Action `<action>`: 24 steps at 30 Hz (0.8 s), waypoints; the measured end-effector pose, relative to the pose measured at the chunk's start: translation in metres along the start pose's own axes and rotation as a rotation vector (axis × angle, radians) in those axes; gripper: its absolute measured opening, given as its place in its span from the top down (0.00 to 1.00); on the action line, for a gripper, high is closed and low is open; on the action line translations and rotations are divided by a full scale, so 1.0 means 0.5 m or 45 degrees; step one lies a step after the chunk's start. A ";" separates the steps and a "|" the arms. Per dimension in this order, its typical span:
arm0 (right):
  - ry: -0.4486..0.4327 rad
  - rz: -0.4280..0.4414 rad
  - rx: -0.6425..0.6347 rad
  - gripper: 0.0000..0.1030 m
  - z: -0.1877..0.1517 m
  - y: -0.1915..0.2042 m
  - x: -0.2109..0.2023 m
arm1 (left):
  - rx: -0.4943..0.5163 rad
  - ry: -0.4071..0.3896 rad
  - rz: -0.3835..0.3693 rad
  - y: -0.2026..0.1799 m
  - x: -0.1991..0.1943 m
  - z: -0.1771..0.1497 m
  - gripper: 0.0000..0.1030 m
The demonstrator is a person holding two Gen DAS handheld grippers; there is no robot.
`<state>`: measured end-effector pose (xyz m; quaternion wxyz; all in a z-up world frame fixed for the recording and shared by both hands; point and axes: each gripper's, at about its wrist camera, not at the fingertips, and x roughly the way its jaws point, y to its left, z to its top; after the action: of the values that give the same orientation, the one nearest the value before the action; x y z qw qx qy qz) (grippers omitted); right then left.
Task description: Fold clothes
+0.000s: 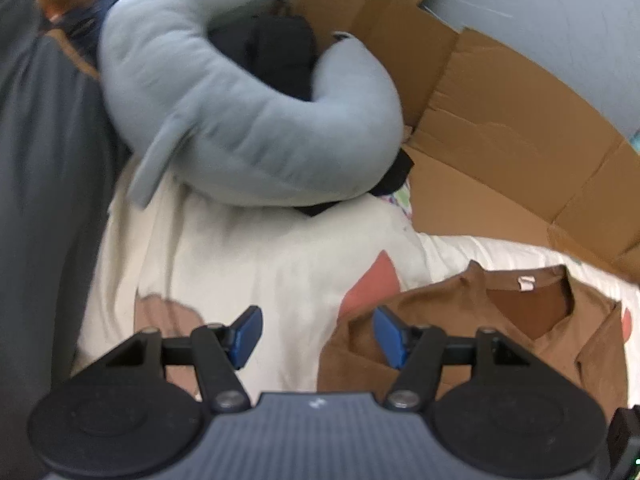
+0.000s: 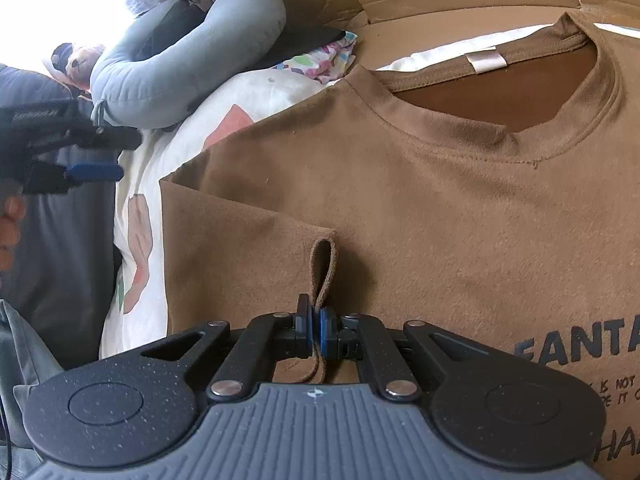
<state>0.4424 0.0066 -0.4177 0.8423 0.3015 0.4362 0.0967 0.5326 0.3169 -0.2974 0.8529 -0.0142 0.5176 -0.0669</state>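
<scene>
Nearest the right wrist camera, the right gripper has its blue-padded fingers pressed together on a narrow fold of the brown short-sleeved cotton T-shirt, a loop of its hem sticking up at twelve o'clock from the pads. The shirt lies face up on the white bed sheet with pink and tan patches, its collar and pale neck label at about one o'clock and black printed lettering at four o'clock. At nine o'clock in this view the left gripper hangs over the dark grey fabric beside the bed, a bare hand behind it. In its own view, the left gripper's blue fingers stand well apart with nothing between them, above the sheet; the shirt's sleeve lies at four o'clock. Farther off, at eleven o'clock, a curved pale blue-grey stuffed pillow wraps around black clothing, and flattened brown cardboard fills one to two o'clock.
</scene>
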 end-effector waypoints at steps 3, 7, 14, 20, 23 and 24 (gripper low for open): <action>-0.003 0.000 0.004 0.99 -0.001 0.000 0.000 | 0.047 0.051 -0.005 -0.013 0.027 0.007 0.38; -0.007 0.003 0.011 0.99 0.000 0.001 -0.001 | 0.072 0.142 0.010 -0.015 0.065 0.001 0.46; -0.053 0.034 0.002 1.00 0.009 0.003 -0.017 | 0.047 0.214 -0.018 0.000 0.091 -0.010 0.90; -0.079 0.040 -0.068 1.00 0.030 0.011 -0.025 | 0.040 0.174 0.056 0.004 0.091 0.000 0.93; -0.056 0.017 -0.079 1.00 0.035 0.004 -0.019 | 0.013 0.179 0.083 0.011 0.098 -0.001 0.92; -0.045 0.008 -0.078 1.00 0.036 0.001 -0.016 | -0.006 0.182 0.085 0.013 0.101 -0.001 0.92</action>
<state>0.4519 -0.0040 -0.4039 0.8585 0.2787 0.4170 0.1073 0.5561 0.3166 -0.3428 0.8155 0.0059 0.5774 -0.0383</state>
